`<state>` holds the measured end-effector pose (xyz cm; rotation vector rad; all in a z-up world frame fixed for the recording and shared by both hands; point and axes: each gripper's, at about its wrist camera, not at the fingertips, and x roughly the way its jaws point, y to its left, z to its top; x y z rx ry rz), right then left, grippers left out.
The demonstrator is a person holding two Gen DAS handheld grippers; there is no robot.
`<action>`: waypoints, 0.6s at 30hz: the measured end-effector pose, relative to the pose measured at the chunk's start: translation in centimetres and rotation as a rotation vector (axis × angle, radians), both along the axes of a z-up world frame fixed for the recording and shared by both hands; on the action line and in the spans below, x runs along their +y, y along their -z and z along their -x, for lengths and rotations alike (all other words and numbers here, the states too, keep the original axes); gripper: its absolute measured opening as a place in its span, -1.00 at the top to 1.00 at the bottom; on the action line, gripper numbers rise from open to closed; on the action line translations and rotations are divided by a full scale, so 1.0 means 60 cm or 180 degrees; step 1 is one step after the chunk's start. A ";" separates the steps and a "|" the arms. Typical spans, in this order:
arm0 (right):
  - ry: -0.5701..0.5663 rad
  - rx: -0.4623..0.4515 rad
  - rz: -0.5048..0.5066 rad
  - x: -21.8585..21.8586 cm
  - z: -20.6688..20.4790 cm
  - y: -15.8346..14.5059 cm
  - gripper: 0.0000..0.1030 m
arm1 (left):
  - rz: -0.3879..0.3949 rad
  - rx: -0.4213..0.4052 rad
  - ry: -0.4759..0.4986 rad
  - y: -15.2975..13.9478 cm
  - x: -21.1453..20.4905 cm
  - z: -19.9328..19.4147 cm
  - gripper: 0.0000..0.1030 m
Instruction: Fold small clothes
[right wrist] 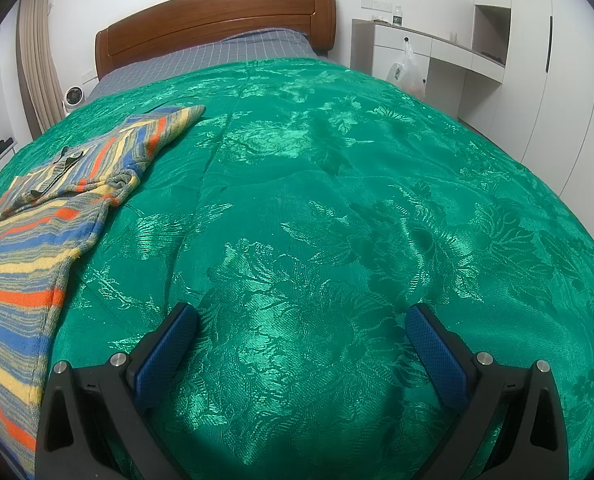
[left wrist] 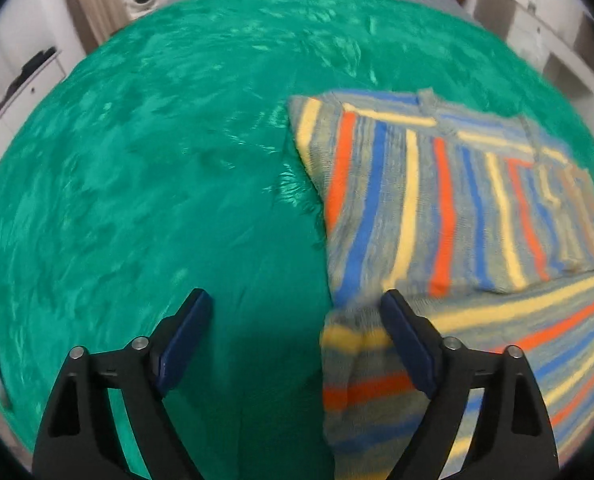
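Observation:
A striped knitted sweater (left wrist: 437, 200), grey with orange, blue and yellow bands, lies partly folded on the green bedspread (left wrist: 137, 160). My left gripper (left wrist: 296, 296) hangs over its near left edge with the jaws wide open. A loose striped flap lies just inside the right finger (left wrist: 409, 340), and no pad presses on it. In the right wrist view the same sweater (right wrist: 37, 240) sits at the far left. My right gripper (right wrist: 301, 310) stands open above bare bedspread (right wrist: 337, 200), well to the right of the sweater, with nothing between its fingers.
A wooden headboard (right wrist: 217, 12) and grey checked sheet (right wrist: 217, 52) lie at the far end of the bed. A small white fan (right wrist: 72, 98) stands left of it. A white desk with a plastic bag (right wrist: 407, 66) and wardrobe doors (right wrist: 557, 80) line the right wall.

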<state>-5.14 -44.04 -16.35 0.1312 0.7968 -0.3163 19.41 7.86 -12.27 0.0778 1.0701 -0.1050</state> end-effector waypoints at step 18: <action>0.0180 0.0320 0.0275 0.034 0.007 -0.073 -0.99 | 0.0209 -0.0675 0.0036 -0.089 0.026 0.250 -0.86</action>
